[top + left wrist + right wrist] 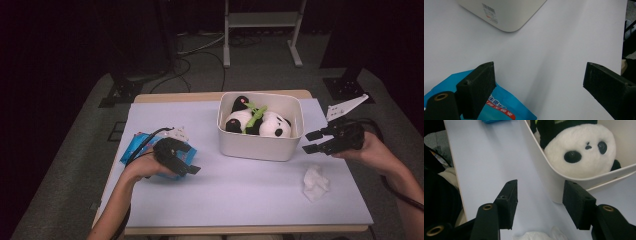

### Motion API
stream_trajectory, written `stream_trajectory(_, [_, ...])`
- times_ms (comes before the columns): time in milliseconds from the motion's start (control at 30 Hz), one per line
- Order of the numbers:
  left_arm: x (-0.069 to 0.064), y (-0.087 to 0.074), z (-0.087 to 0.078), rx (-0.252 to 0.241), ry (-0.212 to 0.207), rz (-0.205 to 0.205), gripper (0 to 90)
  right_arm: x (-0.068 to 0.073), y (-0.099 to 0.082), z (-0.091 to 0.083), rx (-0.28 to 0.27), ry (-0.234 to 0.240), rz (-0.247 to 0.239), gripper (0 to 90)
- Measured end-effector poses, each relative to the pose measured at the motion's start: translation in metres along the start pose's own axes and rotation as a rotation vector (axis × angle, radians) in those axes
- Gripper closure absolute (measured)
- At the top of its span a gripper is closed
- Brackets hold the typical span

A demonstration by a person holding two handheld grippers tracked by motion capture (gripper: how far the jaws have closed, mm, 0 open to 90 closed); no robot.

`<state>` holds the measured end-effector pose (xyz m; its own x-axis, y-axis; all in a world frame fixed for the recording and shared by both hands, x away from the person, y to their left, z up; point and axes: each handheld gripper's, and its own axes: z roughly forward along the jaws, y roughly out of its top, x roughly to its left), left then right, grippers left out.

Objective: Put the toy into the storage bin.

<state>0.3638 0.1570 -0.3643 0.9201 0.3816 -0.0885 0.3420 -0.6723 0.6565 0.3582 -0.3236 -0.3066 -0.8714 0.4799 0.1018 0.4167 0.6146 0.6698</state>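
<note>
— The table (165, 210) sat in a dark room; what lay where?
— A panda toy (255, 121) lay in the white bin (260, 145) at the far side. The right gripper (313, 141), jaws wide and empty, hung beside it, probably heading for the crumpled tissue (315, 183) nearer.
— And the left gripper (187, 162)?
— Wide too, empty, resting over the blue packet (137, 145) on the left.

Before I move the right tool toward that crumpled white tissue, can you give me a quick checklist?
1. Right tool open, nothing between its jaws: ok.
2. Crumpled white tissue lying free on the table sheet, apart from the bin: ok.
3. White plastic bin upright, black-and-white panda plush inside: ok.
4. Right tool clear of the bin's corner: cannot tell, it sits very close in the right gripper view.
5. Left tool open, over the blue plastic packet, away from your path: ok.
</note>
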Motion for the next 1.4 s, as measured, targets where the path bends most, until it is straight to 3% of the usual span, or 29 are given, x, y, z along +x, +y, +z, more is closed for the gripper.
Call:
stream_trajectory(933, [-0.004, -0.009, 0.002, -0.007, -0.001, -0.013, 10.0, 0.003, -0.034, 0.012, -0.01, 0.007, 0.047, 44.1])
stream_trajectory(1400, [-0.005, -0.02, 0.009, 0.004, -0.009, -0.027, 9.9, 0.001, -0.06, 0.017, -0.029, 0.015, 0.101, 43.8])
